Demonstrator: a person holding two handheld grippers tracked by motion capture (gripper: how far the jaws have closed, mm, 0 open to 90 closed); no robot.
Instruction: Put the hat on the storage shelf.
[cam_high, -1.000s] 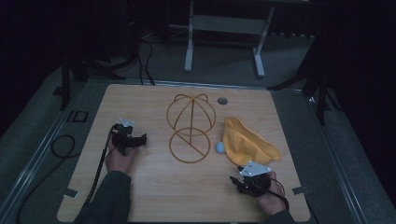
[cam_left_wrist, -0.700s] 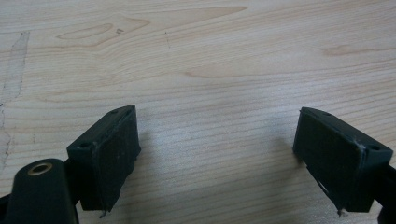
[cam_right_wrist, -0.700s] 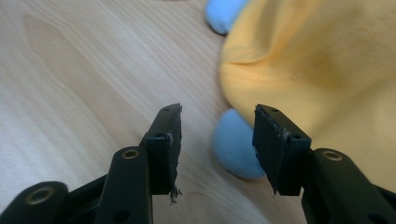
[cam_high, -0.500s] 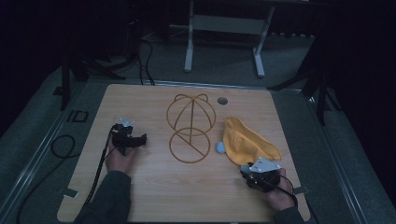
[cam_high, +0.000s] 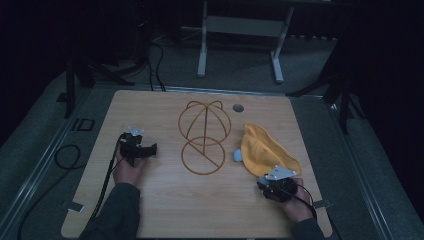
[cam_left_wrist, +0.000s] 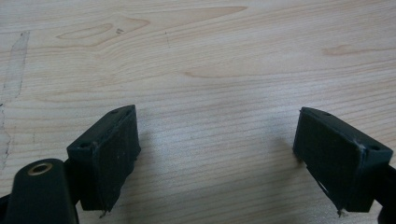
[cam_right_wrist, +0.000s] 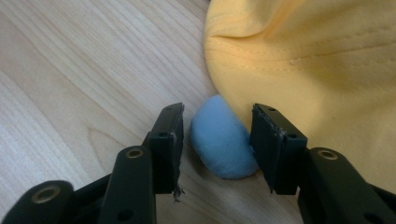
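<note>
Right gripper (cam_right_wrist: 215, 142): you are holding it low over the table at the near right, beside the yellow cap; its jaws have just been closing and are standing either side of a light blue tab (cam_right_wrist: 222, 137). The one pad looks to be just touching the tab; a thin gap is showing at the other, so nothing is being pinched yet.
Left gripper (cam_left_wrist: 219, 154): you are keeping it over bare wood at the left of the table, its jaws spread wide with nothing between them.
Yellow cap (cam_high: 265, 150): it is lying crumpled on the right half of the table, just right of the wire frame and apart from it. In the right gripper view its stitched fabric (cam_right_wrist: 308, 51) is filling the upper right.
Light blue tab: it is sticking out from under the cap's edge and resting on the wood; in the high view a blue bit (cam_high: 237, 156) is showing at the cap's left edge.
Wire frame (cam_high: 204, 135): it is sitting at mid-table, a domed cage with a flat ring in front.
Table (cam_high: 165, 210): light wood, with a small round hole (cam_high: 238, 107) near the far edge.
</note>
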